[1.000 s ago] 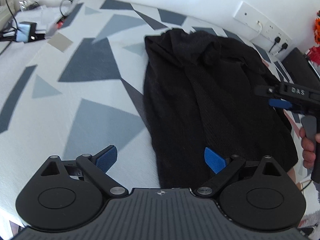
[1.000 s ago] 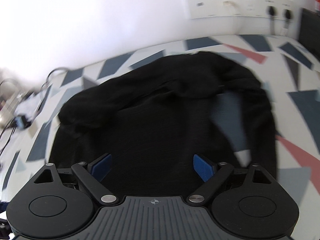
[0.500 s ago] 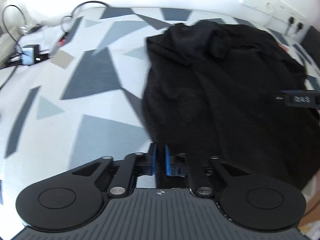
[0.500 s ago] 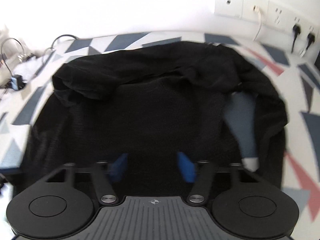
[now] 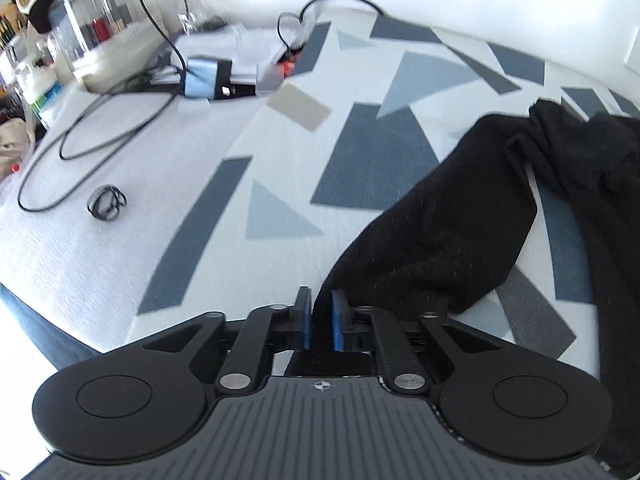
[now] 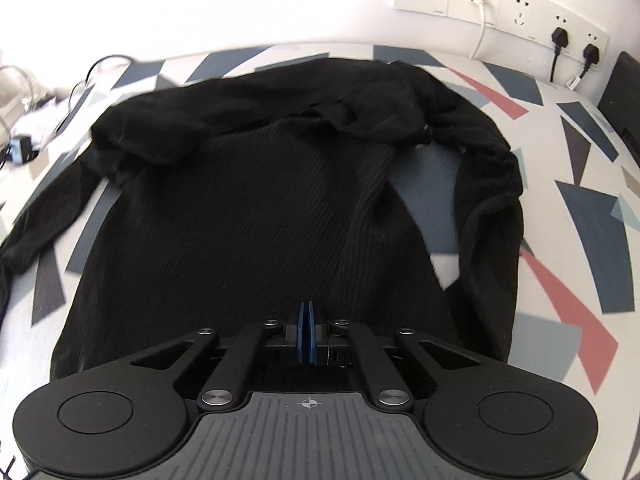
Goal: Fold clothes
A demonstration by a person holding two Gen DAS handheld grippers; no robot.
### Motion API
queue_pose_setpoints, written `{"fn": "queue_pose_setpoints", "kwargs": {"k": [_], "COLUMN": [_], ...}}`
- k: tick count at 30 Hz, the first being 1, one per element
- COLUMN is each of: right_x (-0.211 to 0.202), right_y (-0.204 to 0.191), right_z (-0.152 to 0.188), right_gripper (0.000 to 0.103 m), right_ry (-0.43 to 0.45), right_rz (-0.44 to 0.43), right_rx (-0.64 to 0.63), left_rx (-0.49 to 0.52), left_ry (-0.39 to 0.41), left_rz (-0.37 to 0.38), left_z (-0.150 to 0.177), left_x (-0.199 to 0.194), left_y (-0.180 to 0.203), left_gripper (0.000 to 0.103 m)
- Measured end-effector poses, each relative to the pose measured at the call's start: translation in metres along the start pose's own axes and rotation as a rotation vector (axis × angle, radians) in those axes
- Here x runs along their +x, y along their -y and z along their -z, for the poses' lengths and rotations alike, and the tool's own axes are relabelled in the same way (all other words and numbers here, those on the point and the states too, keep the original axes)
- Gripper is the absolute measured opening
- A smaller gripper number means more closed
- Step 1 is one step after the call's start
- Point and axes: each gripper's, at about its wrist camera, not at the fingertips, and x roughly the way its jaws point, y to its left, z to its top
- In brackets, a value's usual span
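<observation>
A black knit garment (image 6: 256, 208) lies spread on a bed with a geometric grey, blue and red sheet (image 6: 580, 216). In the left wrist view a long black part of the garment (image 5: 452, 224), likely a sleeve, stretches from the right down into my left gripper (image 5: 320, 304), which is shut on its end. My right gripper (image 6: 306, 312) is shut on the garment's near edge, its blue pads pressed together over the fabric.
A black cable loop (image 5: 80, 148), a small blue-grey box (image 5: 204, 78) and a coiled band (image 5: 106, 209) lie on the bed's far left. Jars and clutter (image 5: 80, 28) stand beyond. Wall sockets with plugs (image 6: 560, 32) sit behind the bed.
Both grippers went from open to shut on the garment. The left one has pulled a sleeve-like part out to the left, away from the body of the garment.
</observation>
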Motion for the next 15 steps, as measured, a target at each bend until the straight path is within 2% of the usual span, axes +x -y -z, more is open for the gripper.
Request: {"fn": "queue_pose_setpoints", "kwargs": {"k": [2, 3, 4, 7, 8, 12, 15], "right_x": [0.0, -0.002, -0.003, -0.003, -0.007, -0.038, -0.078], "right_y": [-0.002, -0.004, -0.004, 0.005, 0.009, 0.021, 0.027], "right_z": [0.002, 0.003, 0.003, -0.009, -0.019, -0.074, -0.123], "right_gripper": [0.003, 0.003, 0.003, 0.008, 0.012, 0.019, 0.024], "right_ry": [-0.024, -0.038, -0.054, -0.109, -0.093, 0.071, 0.27], "right_rz": [-0.005, -0.007, -0.01, -0.058, -0.077, -0.118, -0.163], "right_rx": [0.003, 0.004, 0.012, 0.123, 0.166, 0.263, 0.284], "left_rx": [0.0, 0.0, 0.003, 0.045, 0.062, 0.094, 0.105], "left_ry": [0.033, 0.053, 0.076, 0.143, 0.167, 0.294, 0.427], "left_rz": [0.028, 0.051, 0.079, 0.165, 0.192, 0.283, 0.325], "left_z": [-0.004, -0.006, -0.009, -0.025, -0.034, -0.08, -0.112], "left_x": [-0.008, -0.014, -0.02, -0.037, -0.043, -0.074, -0.107], "left_y": [0.006, 0.01, 0.016, 0.036, 0.044, 0.07, 0.083], "left_gripper": [0.036, 0.05, 0.059, 0.062, 0.062, 0.063, 0.074]}}
